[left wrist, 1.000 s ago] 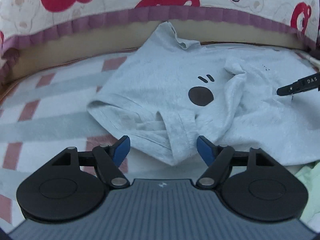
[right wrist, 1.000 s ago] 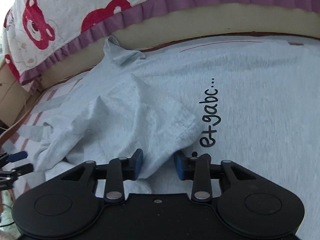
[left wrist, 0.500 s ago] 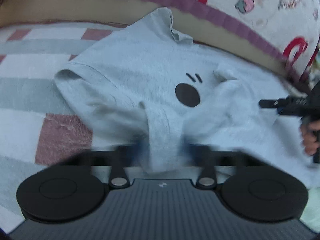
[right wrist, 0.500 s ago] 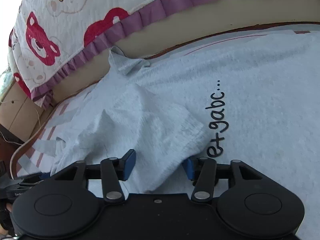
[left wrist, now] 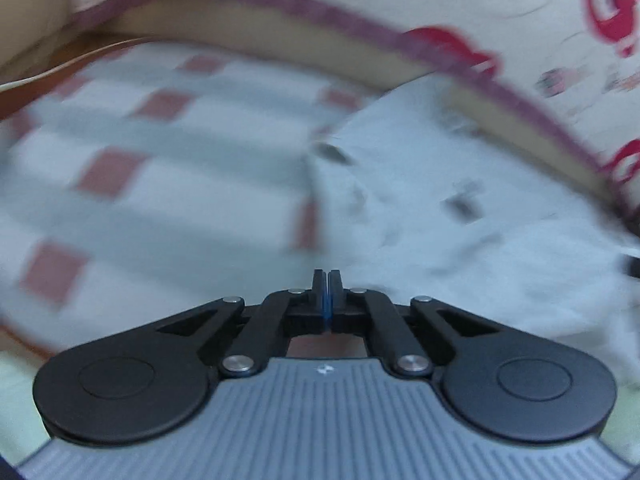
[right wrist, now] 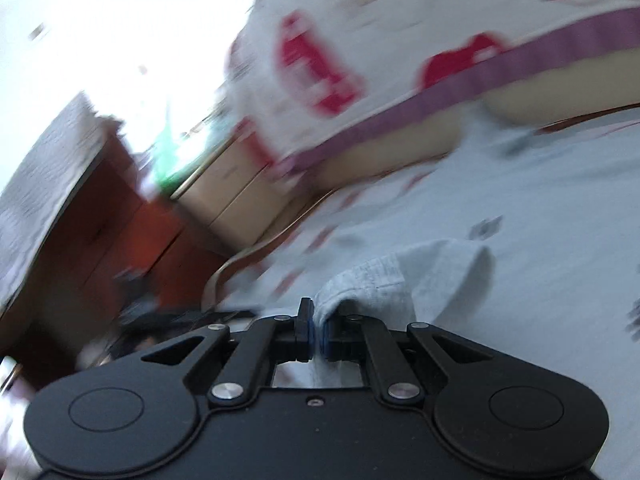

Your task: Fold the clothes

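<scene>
The light grey T-shirt [left wrist: 440,152] lies blurred across the right half of the left wrist view. Its left edge runs straight down to my left gripper [left wrist: 327,280]. That gripper's blue pads are pressed together, and only a thin pinch of cloth could sit at the tips. In the right wrist view a bunched fold of the T-shirt [right wrist: 420,276] rises from my right gripper [right wrist: 316,320]. The right gripper is shut on the fold, with cloth showing between its pads. The rest of the shirt spreads away to the right.
A checked bedsheet [left wrist: 160,168] covers the bed on the left. A quilt with red bears and a purple trim [left wrist: 440,52] stands along the far side. Beyond the bed's edge are a dark wooden cabinet [right wrist: 100,220] and a beige drawer unit [right wrist: 240,192].
Both grippers have closed on the shirt folds that lay between their open jaws. The left has swung left over the sheet. The right has lifted and turned toward the bedside furniture.
</scene>
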Demonstrator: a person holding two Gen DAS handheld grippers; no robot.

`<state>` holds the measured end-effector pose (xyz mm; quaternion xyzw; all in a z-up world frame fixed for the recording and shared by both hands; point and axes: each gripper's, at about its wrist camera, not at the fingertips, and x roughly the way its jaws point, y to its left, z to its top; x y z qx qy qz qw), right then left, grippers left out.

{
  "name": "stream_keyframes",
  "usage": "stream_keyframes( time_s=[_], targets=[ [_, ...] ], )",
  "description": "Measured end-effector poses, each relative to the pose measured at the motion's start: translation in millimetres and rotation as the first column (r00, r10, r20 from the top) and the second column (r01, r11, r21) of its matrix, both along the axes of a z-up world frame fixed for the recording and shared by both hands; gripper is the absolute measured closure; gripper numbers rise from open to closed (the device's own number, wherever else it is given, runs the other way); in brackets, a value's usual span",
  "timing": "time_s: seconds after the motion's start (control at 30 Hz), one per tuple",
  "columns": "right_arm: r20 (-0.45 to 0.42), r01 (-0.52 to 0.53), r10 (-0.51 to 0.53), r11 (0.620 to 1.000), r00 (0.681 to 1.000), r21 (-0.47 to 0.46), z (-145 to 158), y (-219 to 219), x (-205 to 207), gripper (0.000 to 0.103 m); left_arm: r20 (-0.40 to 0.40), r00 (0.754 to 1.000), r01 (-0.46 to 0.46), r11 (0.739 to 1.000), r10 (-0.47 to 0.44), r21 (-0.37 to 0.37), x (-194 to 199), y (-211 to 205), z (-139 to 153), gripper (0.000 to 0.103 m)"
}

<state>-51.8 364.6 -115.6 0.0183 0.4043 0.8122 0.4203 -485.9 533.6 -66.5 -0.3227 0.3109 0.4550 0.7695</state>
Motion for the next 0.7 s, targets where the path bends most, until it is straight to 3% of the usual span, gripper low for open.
stream_keyframes(
  time_s=[0.03,0.07,0.17,0.23,0.27,0.37,0.47,0.57,0.7],
  targets=[
    [0.046,-0.036,0.036,0.999,0.998,-0.006,3,-4,-12,0.096,-0.040,0.999,-0.004,1.000,0.005,0.005,-8,-2,-2,0.103],
    [0.097,-0.056,0.057,0.998,0.994,-0.013,3,-5,-23,0.096,-0.032,0.999,0.019,1.000,-0.018,0.024,-11,-7,1,0.103],
    [0.188,-0.056,0.061,0.998,0.980,-0.032,-3,1,-36,0.096,-0.019,0.993,0.118,0.987,-0.117,0.110,-9,-23,11,0.090],
    [0.230,-0.038,0.047,0.998,0.972,-0.044,-9,7,-39,0.096,-0.040,0.973,0.229,0.955,-0.225,0.190,11,-32,18,0.047],
    [0.244,-0.024,0.034,0.999,0.969,-0.044,-8,10,-38,0.096,-0.055,0.958,0.286,0.932,-0.280,0.223,22,-35,20,0.042],
    [0.281,0.019,-0.008,0.999,0.960,-0.038,-3,18,-32,0.096,-0.025,0.909,0.410,0.884,-0.416,0.225,56,-29,15,0.041],
    [0.307,0.061,-0.055,0.998,0.950,-0.010,2,18,-24,0.096,0.017,0.854,0.513,0.848,-0.519,0.137,88,-10,-2,0.041],
    [0.301,0.084,-0.108,0.992,0.948,0.091,22,9,-13,0.096,0.036,0.805,0.590,0.805,-0.592,0.062,110,3,-24,0.036],
    [0.266,0.149,-0.183,0.979,0.947,0.142,39,7,10,0.096,-0.024,0.790,0.613,0.789,-0.613,0.036,135,13,-44,0.034]
  ],
)
